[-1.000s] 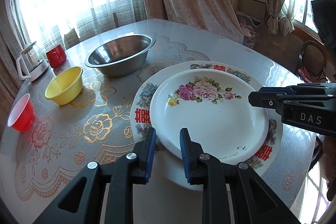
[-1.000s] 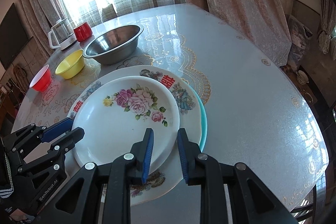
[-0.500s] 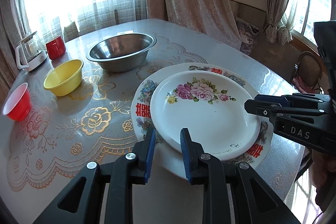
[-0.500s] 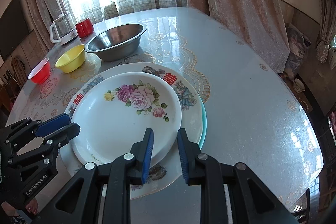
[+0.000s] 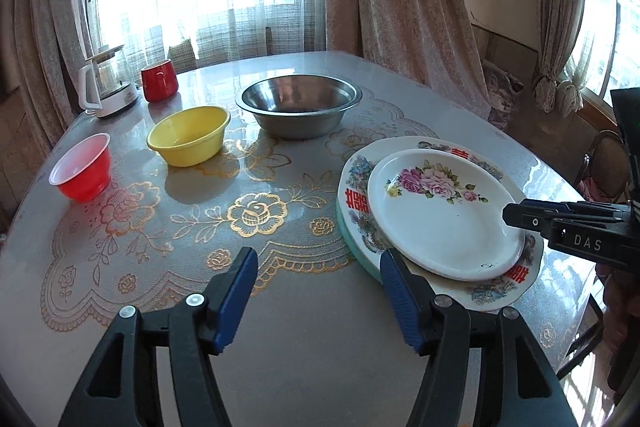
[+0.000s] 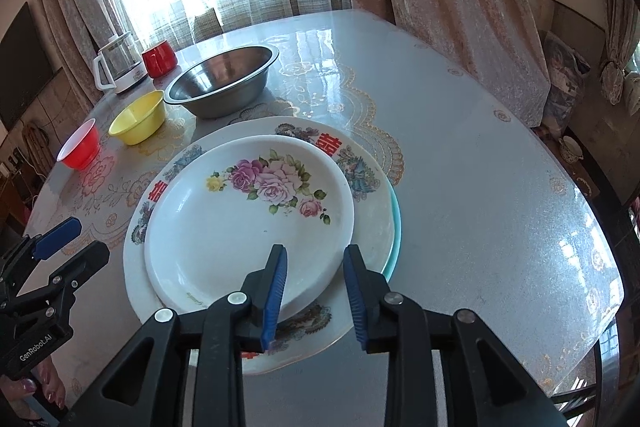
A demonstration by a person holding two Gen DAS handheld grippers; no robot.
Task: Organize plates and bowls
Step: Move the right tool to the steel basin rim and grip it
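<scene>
The left gripper [image 5: 316, 287] stood nearest, off the near-left rim of the plate stack, its jaws having just swung wide with nothing but tablecloth between them. The right gripper [image 6: 314, 287] hung over the near rim of the rose-patterned plate [image 6: 240, 227]; its jaws had just begun to part and stood narrow, the rim under the gap but seemingly not pinched. That plate lay on top of the larger plate with red characters [image 6: 364, 227], which sat on a turquoise plate [image 6: 396, 227] showing only as a sliver, all near the table's near edge. To finish the release well, the right jaws would probably need to open further and draw back level and clear of the rim, so the top plate was not dragged off centre. The bowls looked untouched: past the stack stood the red plastic bowl [image 5: 82, 171] towards the left edge, then the yellow bowl [image 5: 188, 139], then the steel bowl [image 5: 298, 105], with the red mug [image 5: 160, 79] and kettle [image 5: 106, 87] at the far-left edge. Nesting the smaller bowls seemed the likely next job, and the wide left jaws suited a rim grip there.
</scene>
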